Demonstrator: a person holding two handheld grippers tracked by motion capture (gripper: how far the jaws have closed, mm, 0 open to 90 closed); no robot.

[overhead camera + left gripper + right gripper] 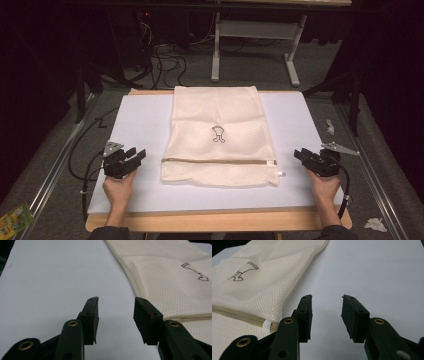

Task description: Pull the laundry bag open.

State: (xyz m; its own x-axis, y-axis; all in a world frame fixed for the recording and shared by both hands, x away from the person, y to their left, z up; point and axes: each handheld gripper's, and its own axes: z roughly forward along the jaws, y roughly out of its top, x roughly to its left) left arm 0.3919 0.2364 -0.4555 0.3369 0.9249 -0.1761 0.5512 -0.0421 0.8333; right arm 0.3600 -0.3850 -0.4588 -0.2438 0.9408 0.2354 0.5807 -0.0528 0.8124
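Mesh bag lies flat on white mat; left gripper and right gripper rest either side of it, jaws spread, holding nothing.

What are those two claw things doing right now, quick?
Left gripper: open, nothing between its jaws, beside the mesh bag.
Right gripper: open, holding nothing, just off the bag's zipper end.
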